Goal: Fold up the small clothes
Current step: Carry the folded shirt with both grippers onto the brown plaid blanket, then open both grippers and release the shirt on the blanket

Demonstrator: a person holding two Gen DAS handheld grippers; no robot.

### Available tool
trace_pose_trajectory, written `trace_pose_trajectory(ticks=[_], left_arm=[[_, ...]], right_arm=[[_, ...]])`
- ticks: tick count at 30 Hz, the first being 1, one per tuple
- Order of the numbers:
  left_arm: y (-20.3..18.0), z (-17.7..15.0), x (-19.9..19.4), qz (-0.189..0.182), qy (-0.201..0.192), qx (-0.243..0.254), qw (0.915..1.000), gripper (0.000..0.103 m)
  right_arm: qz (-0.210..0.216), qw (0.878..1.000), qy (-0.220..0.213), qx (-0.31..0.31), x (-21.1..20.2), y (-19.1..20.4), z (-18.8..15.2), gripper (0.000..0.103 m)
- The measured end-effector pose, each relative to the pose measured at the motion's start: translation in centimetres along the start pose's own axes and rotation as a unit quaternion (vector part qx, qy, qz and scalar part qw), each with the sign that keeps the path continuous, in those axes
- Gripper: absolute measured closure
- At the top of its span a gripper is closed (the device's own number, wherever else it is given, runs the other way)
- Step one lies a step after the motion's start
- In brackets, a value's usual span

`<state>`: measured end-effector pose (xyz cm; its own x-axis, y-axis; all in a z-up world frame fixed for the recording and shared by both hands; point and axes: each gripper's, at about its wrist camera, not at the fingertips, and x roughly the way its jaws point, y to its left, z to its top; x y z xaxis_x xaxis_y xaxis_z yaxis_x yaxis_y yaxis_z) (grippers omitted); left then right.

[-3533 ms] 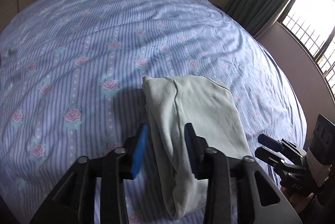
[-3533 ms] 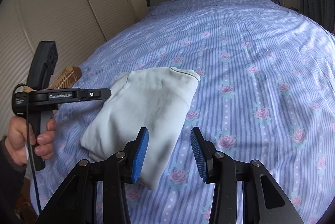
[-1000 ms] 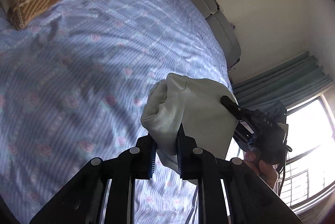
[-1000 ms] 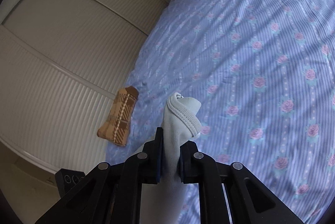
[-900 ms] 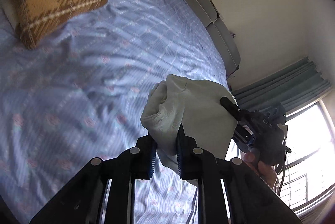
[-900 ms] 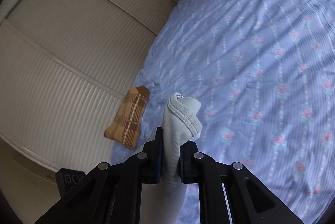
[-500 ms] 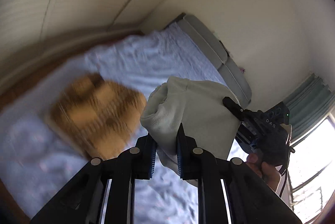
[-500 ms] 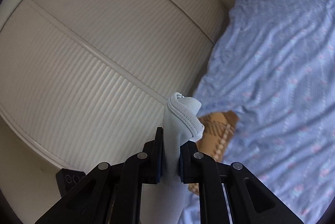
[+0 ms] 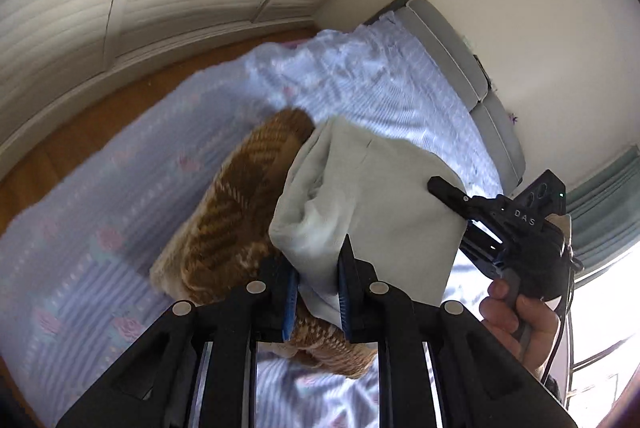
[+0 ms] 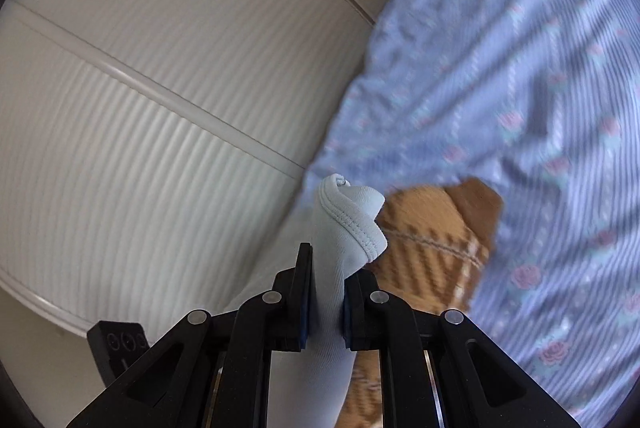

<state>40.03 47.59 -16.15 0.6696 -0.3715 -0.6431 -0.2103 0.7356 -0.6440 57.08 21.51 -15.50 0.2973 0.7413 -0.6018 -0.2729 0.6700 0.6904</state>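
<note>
A folded pale grey-green garment point(image 9: 372, 199) hangs in the air between both grippers. My left gripper point(image 9: 318, 292) is shut on its near folded edge. My right gripper point(image 10: 324, 300) is shut on the opposite edge, where a stitched hem point(image 10: 352, 224) bulges above the pads; in the left wrist view the right gripper point(image 9: 448, 193) shows at the garment's far side, held by a hand point(image 9: 520, 316). The garment hovers over a folded brown plaid garment point(image 9: 240, 228) that lies on the bed; the same plaid piece point(image 10: 440, 248) appears just beyond the hem in the right wrist view.
The bed carries a blue striped sheet with pink roses point(image 10: 540, 107). Its edge point(image 9: 100, 163) runs close by the plaid piece, with wooden floor point(image 9: 80, 123) and white ribbed wardrobe doors point(image 10: 160, 67) beyond. A grey headboard point(image 9: 460, 59) and a bright window point(image 9: 600, 288) lie further off.
Both grippers have carried the pale garment sideways across the bed toward the wardrobe side. The plaid piece, far off a second ago, now lies right beneath it. Both grips are unchanged.
</note>
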Motion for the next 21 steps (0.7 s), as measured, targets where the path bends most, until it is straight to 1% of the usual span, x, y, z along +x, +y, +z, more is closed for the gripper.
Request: trace_pose_trajectory(ticks=[3,5,6,7,8,9,10,11,12,13,15,16,17,18,19,21], left_arm=[[-0.5,-0.6,0.3,0.006,-0.008,0.018,0.9998,0.084],[-1.2,-1.0,0.4,0.022,-0.011,0.034,0.9991,0.082],[-1.6,-1.2,0.3,0.031,-0.012,0.044,0.9985,0.079],[-2.1,-1.4,0.1,0.040,-0.015,0.054,0.9976,0.072],[-2.7,-1.6,-0.4,0.054,-0.023,0.068,0.9960,0.068],[-3.4,-2.2,-0.8,0.072,-0.036,0.085,0.9931,0.054],[-4.2,-2.9,-1.6,0.094,-0.058,0.107,0.9881,0.040],[-5.2,-3.5,-2.3,0.118,-0.085,0.133,0.9803,0.034],[-6.2,-4.3,-3.0,0.140,-0.112,0.161,0.9705,0.025],[-7.2,-5.0,-3.5,0.153,-0.133,0.186,0.9614,0.020],[-9.0,-6.2,-3.5,0.160,-0.158,0.236,0.9455,0.019],[-9.7,-6.7,-3.2,0.159,-0.162,0.258,0.9391,0.018],[-10.3,-7.0,-2.7,0.161,-0.163,0.276,0.9335,0.016],[-10.8,-7.3,-2.0,0.160,-0.160,0.291,0.9294,0.015],[-11.1,-7.4,-1.3,0.157,-0.157,0.302,0.9270,0.015],[-11.2,-7.5,0.0,0.157,-0.149,0.315,0.9242,0.015]], right_arm=[[-0.014,1.000,0.005,-0.004,0.2,-1.7,-1.0,0.090],[-0.026,1.000,0.008,-0.016,0.0,-1.9,-1.5,0.088],[-0.029,0.999,0.005,-0.023,-0.1,-1.8,-1.6,0.086],[-0.037,0.999,0.003,-0.031,-0.2,-1.5,-1.7,0.080],[-0.047,0.998,0.001,-0.042,-0.2,-1.3,-1.7,0.067],[-0.064,0.996,-0.003,-0.056,-0.6,-0.8,-1.8,0.059],[-0.083,0.994,-0.011,-0.075,-0.8,-0.4,-2.0,0.050],[-0.099,0.990,-0.023,-0.101,-1.3,0.1,-2.2,0.049],[-0.114,0.984,-0.037,-0.131,-1.8,0.7,-2.6,0.049],[-0.126,0.977,-0.051,-0.164,-2.4,1.4,-3.0,0.049],[-0.137,0.958,-0.084,-0.238,-3.4,2.7,-4.0,0.043],[-0.139,0.946,-0.099,-0.276,-3.8,3.5,-4.7,0.036],[-0.138,0.933,-0.110,-0.312,-3.9,4.1,-5.3,0.031],[-0.135,0.922,-0.115,-0.345,-3.8,4.6,-5.8,0.030],[-0.132,0.913,-0.112,-0.369,-3.5,4.9,-6.0,0.030],[-0.127,0.904,-0.093,-0.397,-2.3,5.1,-6.1,0.030]])
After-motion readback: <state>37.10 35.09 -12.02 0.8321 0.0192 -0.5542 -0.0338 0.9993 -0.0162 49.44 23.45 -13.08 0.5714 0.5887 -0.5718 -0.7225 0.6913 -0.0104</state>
